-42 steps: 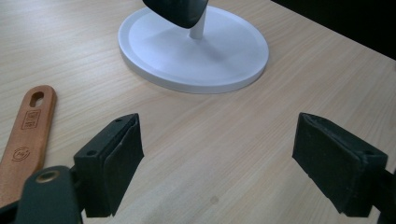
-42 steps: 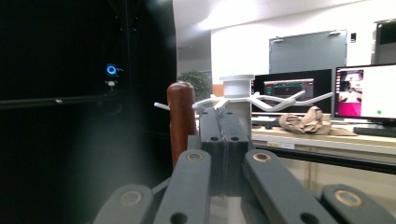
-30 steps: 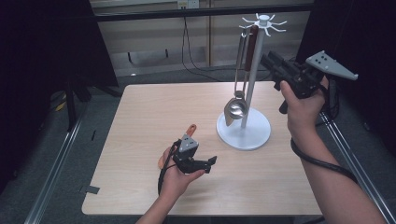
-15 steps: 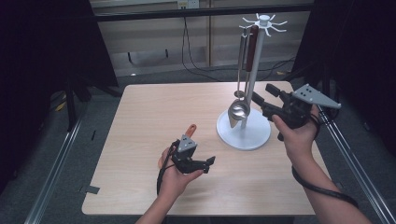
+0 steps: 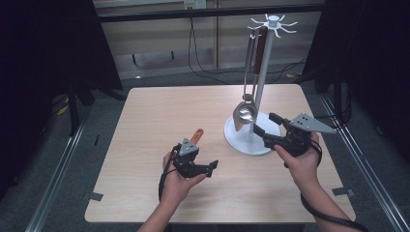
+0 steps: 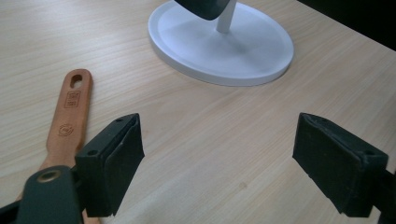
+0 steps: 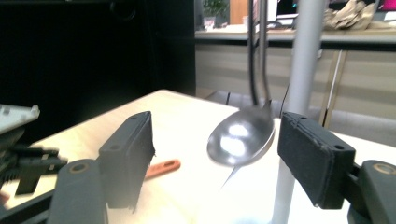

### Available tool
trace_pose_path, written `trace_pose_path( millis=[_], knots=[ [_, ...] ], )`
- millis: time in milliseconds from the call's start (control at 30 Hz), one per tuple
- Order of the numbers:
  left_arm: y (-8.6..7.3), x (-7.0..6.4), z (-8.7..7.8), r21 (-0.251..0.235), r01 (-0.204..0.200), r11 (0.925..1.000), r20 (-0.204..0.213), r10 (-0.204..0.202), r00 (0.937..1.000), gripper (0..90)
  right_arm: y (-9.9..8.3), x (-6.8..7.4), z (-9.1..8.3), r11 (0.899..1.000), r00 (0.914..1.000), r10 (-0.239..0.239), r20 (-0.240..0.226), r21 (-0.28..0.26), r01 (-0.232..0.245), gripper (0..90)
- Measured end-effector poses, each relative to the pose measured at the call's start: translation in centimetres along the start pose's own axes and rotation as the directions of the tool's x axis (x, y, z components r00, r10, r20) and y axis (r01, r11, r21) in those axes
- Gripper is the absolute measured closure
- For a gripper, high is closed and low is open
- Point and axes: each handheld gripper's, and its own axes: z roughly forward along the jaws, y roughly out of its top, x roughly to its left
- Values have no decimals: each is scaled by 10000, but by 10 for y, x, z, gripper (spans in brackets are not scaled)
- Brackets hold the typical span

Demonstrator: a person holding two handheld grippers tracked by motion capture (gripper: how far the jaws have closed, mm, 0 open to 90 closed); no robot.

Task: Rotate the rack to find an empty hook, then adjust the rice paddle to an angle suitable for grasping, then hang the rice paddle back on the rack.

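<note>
Nearest, left gripper resting low over the worktop, jaws spread wide and empty, parked just beside the wooden-handled tool lying flat; probably kept there to stay clear of the other hand while remaining close to that handle. In the left gripper view, same handle lying just outside one pad, untouched.

Farther on, right gripper raised level with the ladle bowl, jaws wide, nothing clamped. In the right gripper view, bowl sitting between the pads, apparently lined up for a grasp.

Ladle hanging from a hook of the white stand, handle upright along the pole, bowl dangling just above the round base; hung so as to be lifted off upward, judging by the hook.
</note>
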Motion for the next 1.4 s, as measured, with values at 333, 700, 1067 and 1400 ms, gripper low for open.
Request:
trace_pose_path(
  millis=[333,700,1067,1400],
  knots=[
    [-4,12,-3,41,371,9993,-190,-370,9991,184,-31,5,-3,9981,9996,219,-167,577,-209,241],
    [-6,41,-9,172,852,9962,-638,-840,9944,242,-50,5,-8,9926,9990,429,-111,1141,-414,192],
    [-9,58,-6,345,1077,9936,-1049,-1035,9891,303,-56,0,-12,9868,9980,630,-70,1501,-612,173],
    [-6,67,-1,499,932,9944,-1159,-869,9894,400,-59,5,-11,9837,9983,569,-159,1717,-534,171]
  ],
)
